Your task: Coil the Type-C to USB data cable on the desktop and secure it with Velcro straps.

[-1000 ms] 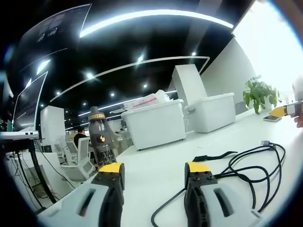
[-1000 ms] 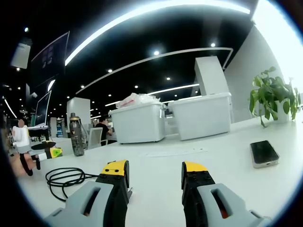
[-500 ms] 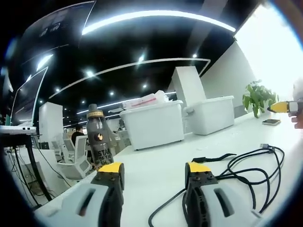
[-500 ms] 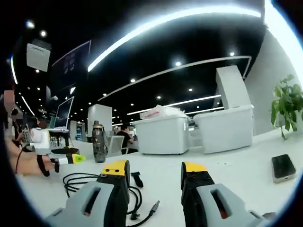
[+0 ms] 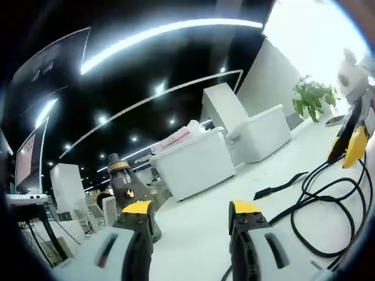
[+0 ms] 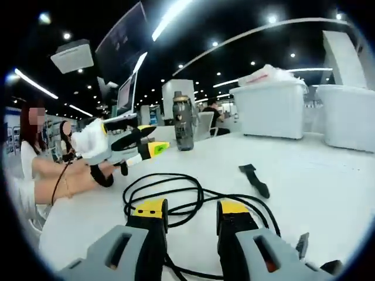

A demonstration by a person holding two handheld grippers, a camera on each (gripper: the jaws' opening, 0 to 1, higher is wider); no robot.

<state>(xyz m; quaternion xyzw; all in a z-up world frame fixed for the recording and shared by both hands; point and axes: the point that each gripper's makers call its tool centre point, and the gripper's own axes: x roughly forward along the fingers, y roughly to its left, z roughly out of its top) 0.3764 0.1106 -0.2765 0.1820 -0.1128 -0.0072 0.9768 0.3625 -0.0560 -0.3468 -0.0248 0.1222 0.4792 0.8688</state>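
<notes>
Hovering with the right gripper (image 6: 190, 209), jaws narrowly parted and empty, just above the loose black cable (image 6: 176, 190) sprawled on the white desktop (image 6: 328, 187), strap (image 6: 254, 179) lying alongside. Holding the left gripper (image 5: 190, 212) wide and empty, nearby. Closing first on one loop, probably, keeping the turns even.

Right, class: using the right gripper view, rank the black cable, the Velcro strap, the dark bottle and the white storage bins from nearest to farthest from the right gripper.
1. Black cable: loops lying just ahead of the right gripper.
2. Velcro strap: flat on the desk, beyond and to the right.
3. Dark bottle: upright, farther back, left of centre.
4. White storage bins: at the desk's far side, right.
</notes>
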